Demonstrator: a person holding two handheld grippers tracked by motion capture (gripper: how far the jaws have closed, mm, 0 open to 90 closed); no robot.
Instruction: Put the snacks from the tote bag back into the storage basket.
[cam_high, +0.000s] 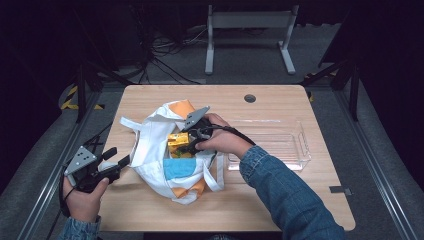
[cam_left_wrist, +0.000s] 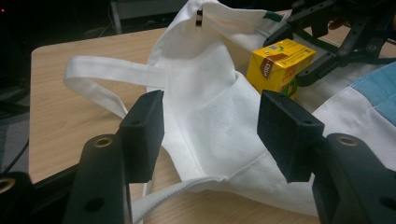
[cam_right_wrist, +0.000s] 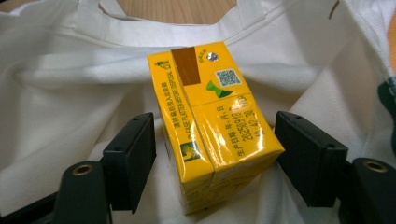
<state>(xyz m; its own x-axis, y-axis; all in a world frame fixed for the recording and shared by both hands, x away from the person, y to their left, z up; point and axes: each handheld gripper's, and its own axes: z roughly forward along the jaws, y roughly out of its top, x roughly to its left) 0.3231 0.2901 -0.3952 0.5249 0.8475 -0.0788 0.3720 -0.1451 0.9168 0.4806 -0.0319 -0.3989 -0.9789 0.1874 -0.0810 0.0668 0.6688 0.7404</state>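
A white cloth tote bag with orange and blue patches lies open on the wooden table. My right gripper is over the bag's mouth, shut on a yellow drink carton. In the right gripper view the carton sits tilted between the two pads, with white fabric under it. My left gripper rests at the bag's left edge. In its own view the jaws stand open astride the bag's rim without pinching it. Beyond them, the carton sits in the right gripper.
A clear plastic tray stands on the table right of the bag, close to the right forearm. A round cable hole sits near the table's far edge. The bag's handles trail toward the far left.
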